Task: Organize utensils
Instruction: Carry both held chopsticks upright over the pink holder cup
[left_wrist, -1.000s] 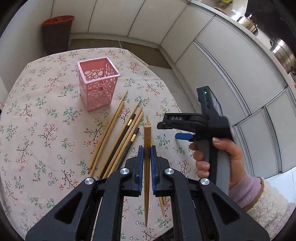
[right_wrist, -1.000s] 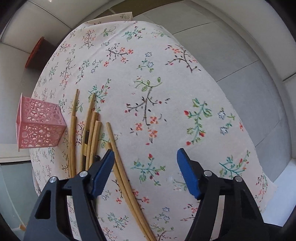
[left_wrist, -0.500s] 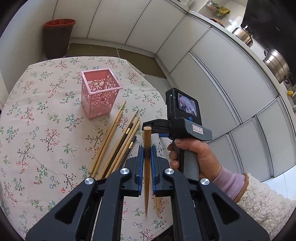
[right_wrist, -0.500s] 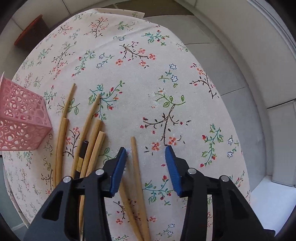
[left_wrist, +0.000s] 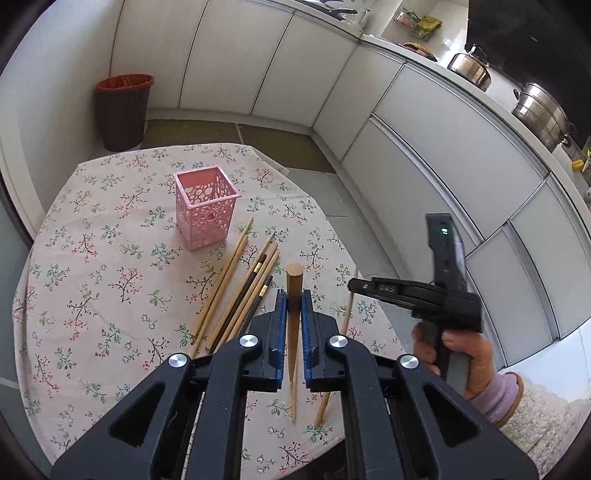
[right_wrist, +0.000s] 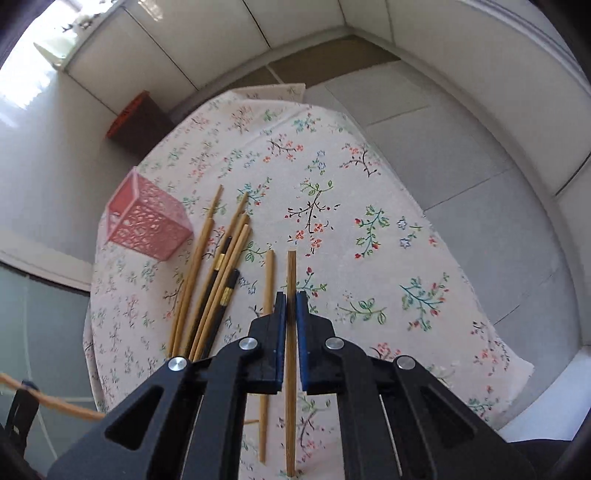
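I'm clamping one chopstick (left_wrist: 294, 295) in my left gripper (left_wrist: 293, 306), another stick (right_wrist: 291, 280) in my right gripper (right_wrist: 290, 306) — light, stiff, slippery wood; gripping mid-shaft. Rest are lying beside the basket (left_wrist: 205, 206).

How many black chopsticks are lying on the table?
2. Both lie in the chopstick pile right of the pink basket: one black chopstick mid-pile, the other black chopstick at its right edge. More may be hidden underneath.
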